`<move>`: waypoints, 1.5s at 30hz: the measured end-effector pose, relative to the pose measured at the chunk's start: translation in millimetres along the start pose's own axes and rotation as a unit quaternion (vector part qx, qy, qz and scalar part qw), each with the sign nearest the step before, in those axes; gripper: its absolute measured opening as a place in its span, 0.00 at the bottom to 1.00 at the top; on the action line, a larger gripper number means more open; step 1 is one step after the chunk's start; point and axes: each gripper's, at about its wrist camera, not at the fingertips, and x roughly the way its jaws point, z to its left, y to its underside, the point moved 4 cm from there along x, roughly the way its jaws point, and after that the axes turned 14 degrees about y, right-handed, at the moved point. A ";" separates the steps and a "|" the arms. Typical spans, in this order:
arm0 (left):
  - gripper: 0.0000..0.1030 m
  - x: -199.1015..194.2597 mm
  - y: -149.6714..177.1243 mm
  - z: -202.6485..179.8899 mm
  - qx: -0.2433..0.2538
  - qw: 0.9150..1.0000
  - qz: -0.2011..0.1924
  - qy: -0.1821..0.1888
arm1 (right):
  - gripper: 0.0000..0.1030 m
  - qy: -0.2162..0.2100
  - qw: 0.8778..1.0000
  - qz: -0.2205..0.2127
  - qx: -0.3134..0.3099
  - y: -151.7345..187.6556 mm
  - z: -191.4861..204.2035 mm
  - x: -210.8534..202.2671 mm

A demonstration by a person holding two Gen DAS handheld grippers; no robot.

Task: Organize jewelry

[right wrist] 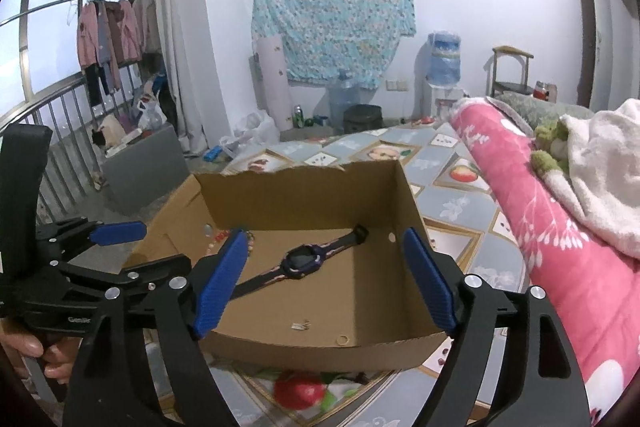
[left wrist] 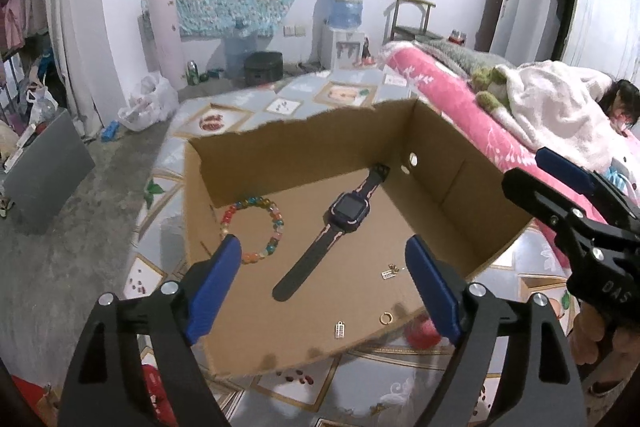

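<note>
Bracelet (left wrist: 253, 230) partly hidden behind left gripper (left wrist: 326, 281) finger | box (left wrist: 304, 147) far rim torn | watch (left wrist: 329, 223) lies mid-floor | both grippers' jaws wide, empty; right gripper (right wrist: 326, 281) likewise.

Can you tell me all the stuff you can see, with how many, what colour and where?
cardboard box: one, brown, open-topped, on the patterned tablecloth
smartwatch: one, dark with pink trim, flat in the box's middle
bead bracelet: one, many-coloured, in the box left of the watch
small charms: a few, gold and silver, near the box's front edge
ring: one, gold, front of box
tablecloth: one, grey with fruit pictures
blanket: one, pink, right side
water bottle: one, blue, on a dispenser by the wall
left claw: one, black with blue pads, open, empty
right claw: one, same colours, open, empty
</note>
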 end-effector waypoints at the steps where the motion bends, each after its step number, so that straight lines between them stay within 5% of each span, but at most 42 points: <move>1: 0.82 -8.3 0.8 -0.6 0.003 1.000 -0.009 0.000 | 0.76 -0.002 1.000 -0.003 0.000 -0.9 0.7 -2.5; 13: 0.90 -74.7 27.6 1.6 0.003 0.998 -0.064 -0.017 | 0.86 -0.038 0.999 -0.036 0.008 6.7 -10.8 -55.4; 18: 0.94 -92.6 59.5 11.8 -0.009 0.998 -0.057 -0.034 | 0.87 -0.073 0.997 0.020 0.003 34.8 -25.8 -57.8; 21: 0.95 -86.4 85.7 23.2 -0.026 0.998 -0.030 -0.039 | 0.87 -0.116 0.989 0.092 -0.030 67.6 -8.0 -49.8; 30: 0.95 -18.6 156.5 54.8 -0.086 0.989 0.102 -0.071 | 0.87 -0.136 0.951 0.216 -0.174 150.2 74.7 -21.8; 38: 0.95 5.6 176.1 63.4 -0.098 0.983 0.140 -0.068 | 0.87 -0.119 0.933 0.273 -0.204 184.8 98.5 -3.0; 45: 0.95 9.1 184.7 66.8 -0.090 0.983 0.142 -0.070 | 0.92 -0.082 0.931 0.265 -0.240 190.6 113.8 -1.7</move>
